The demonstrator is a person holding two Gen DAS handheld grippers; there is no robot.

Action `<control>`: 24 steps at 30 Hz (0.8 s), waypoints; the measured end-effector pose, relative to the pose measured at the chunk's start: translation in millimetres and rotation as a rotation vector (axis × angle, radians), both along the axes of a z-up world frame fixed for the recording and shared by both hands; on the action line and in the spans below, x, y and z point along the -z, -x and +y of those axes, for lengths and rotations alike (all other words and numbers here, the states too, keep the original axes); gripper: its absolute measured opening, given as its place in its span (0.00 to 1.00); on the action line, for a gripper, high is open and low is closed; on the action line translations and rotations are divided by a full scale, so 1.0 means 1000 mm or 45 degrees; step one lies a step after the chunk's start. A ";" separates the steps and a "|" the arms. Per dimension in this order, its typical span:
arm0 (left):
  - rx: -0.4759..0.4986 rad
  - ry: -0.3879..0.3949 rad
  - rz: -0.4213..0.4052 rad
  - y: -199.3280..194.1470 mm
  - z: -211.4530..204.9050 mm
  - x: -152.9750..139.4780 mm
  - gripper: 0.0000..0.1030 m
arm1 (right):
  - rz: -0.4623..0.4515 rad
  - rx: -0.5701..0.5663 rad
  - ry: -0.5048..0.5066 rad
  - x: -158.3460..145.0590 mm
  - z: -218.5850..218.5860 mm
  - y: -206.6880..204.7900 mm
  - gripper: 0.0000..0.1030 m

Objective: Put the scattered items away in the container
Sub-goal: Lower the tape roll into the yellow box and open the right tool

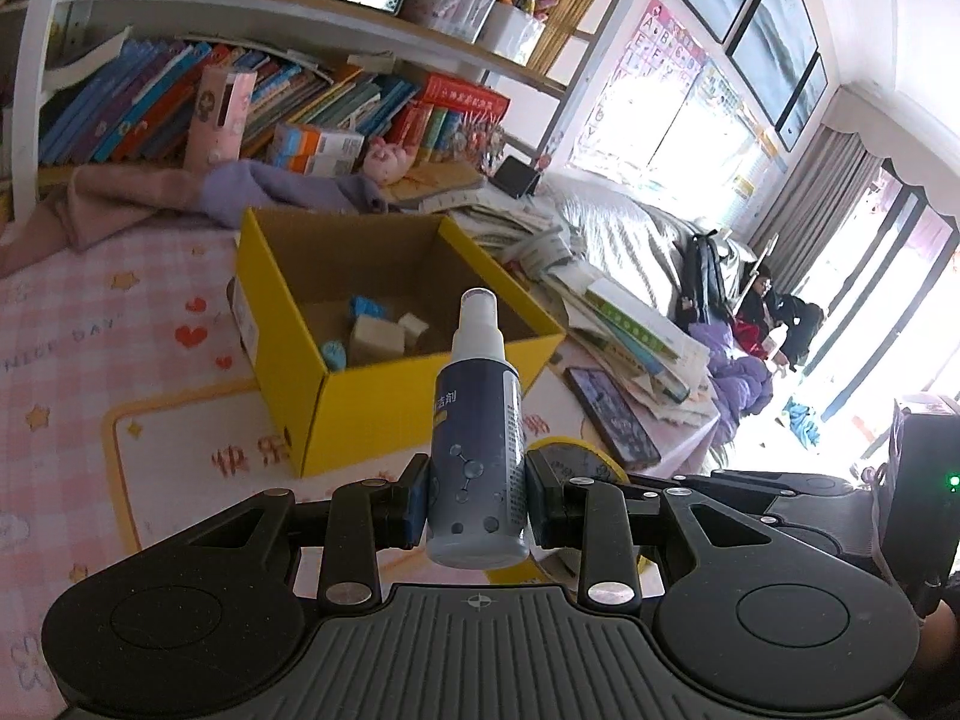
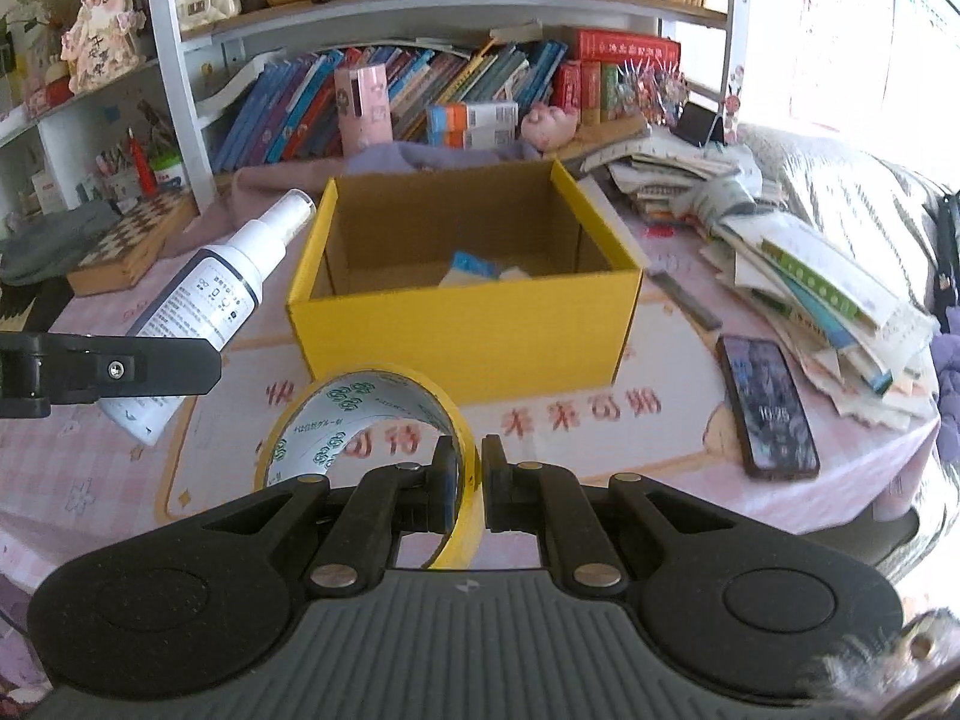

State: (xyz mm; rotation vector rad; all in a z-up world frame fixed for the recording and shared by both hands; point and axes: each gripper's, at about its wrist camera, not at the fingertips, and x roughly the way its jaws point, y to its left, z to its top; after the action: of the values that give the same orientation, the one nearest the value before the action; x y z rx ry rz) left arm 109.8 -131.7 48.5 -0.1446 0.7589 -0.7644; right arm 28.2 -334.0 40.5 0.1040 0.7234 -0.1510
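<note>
left claw [image 1: 477, 504] pinching upright spray bottle [image 1: 477, 450] | right claw [image 2: 467, 480] pinching tape roll [image 2: 366, 420] by its wall | yellow box [image 2: 462, 324] ahead of both, above the bench [image 2: 678, 438], open top up | right nearer, likely first drop

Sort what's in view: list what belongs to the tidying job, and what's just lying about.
Part of the job:
- spray bottle, held in the left gripper
- tape roll, held in the right gripper
- yellow box, a few small items already inside

Just lying about:
- phone
- stack of papers
- chessboard
- shelf books
</note>
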 end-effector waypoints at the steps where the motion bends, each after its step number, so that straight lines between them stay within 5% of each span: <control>1: -0.002 -0.002 -0.009 -0.005 -0.003 -0.001 0.30 | -0.009 -0.006 0.004 -0.002 -0.002 -0.004 0.08; 13: -0.102 -0.018 -0.119 -0.068 -0.051 -0.017 0.30 | -0.110 -0.155 0.154 -0.035 -0.055 -0.094 0.08; 24: -0.202 -0.372 -0.133 -0.143 -0.114 0.019 0.30 | 0.048 -0.393 0.243 0.001 -0.091 -0.216 0.09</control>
State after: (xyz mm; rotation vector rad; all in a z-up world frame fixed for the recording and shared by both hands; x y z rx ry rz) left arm 252.7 -245.3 29.5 0.0972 0.7421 -0.5001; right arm 243.8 -424.7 39.7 -0.1924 0.7505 0.0735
